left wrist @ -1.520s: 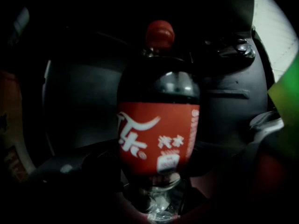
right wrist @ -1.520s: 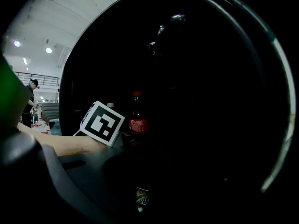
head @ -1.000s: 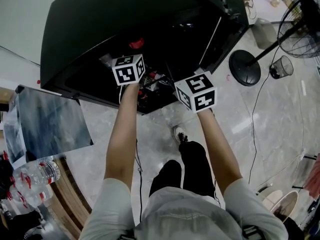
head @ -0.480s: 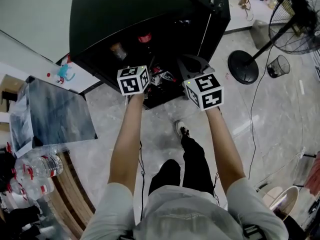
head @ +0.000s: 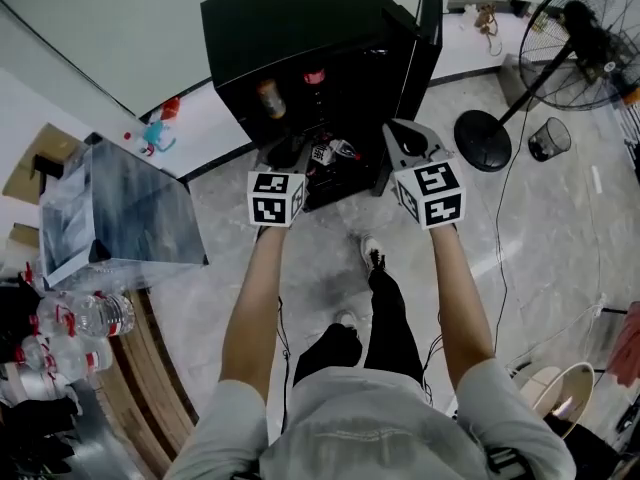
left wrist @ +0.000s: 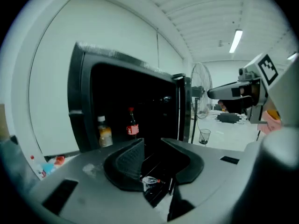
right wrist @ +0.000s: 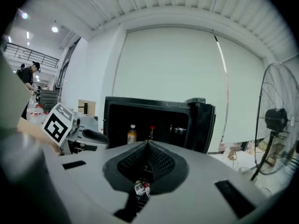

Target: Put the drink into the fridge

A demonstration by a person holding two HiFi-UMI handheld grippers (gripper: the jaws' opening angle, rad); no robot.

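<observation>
Placing looks done: cola bottle [head: 314, 76] and orange bottle [head: 268, 98] stand side by side inside the open fridge [head: 290, 18]. Left gripper [left wrist: 152, 143] jaws apart, empty. Right gripper [right wrist: 148, 144] jaws pressed together, empty. Next is likely swinging the door [head: 428, 28], at right, closed.

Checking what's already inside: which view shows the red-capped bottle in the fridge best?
Left gripper view: the bottle is largest, label visible. Right gripper view shows it small; head view, mainly its cap from above.
</observation>
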